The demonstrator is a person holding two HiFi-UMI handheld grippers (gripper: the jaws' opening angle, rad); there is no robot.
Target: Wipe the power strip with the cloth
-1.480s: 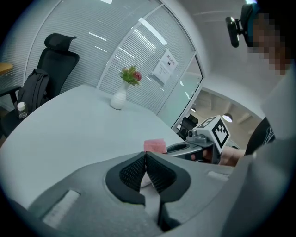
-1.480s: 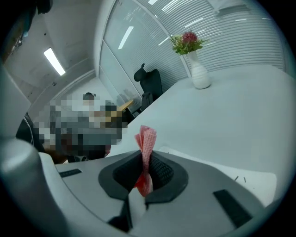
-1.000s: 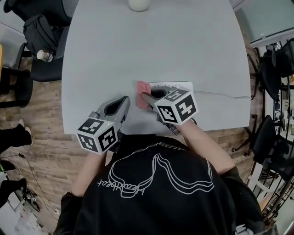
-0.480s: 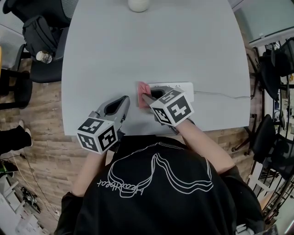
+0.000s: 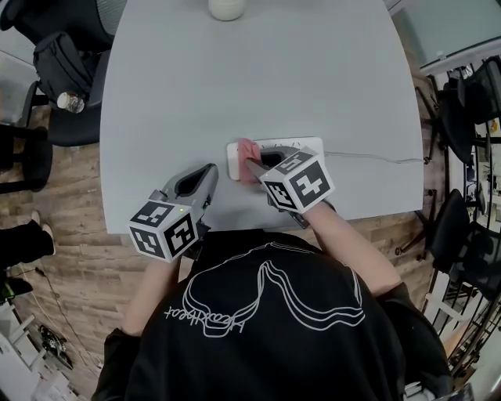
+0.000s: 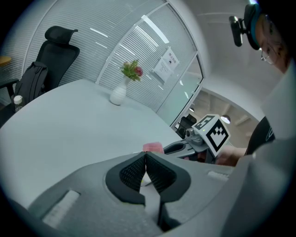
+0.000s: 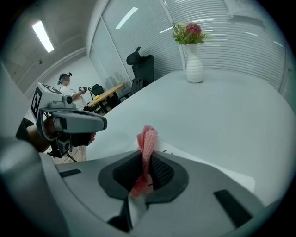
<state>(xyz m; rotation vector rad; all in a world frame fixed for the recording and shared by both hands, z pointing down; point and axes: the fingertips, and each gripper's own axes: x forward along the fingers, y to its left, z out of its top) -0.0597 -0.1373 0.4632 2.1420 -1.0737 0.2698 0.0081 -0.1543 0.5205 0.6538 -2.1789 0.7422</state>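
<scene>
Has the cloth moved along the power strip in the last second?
Yes. The cloth slid right along the power strip, uncovering its left end.

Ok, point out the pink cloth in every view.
Head view: cloth at centre, on the power strip's left part, at the right gripper's tip.
Left gripper view: centre, just above the left gripper's shut tongs.
Right gripper view: centre, pinched in the tongs.
Shared landmark: white vase.

No legible text or labels
</scene>
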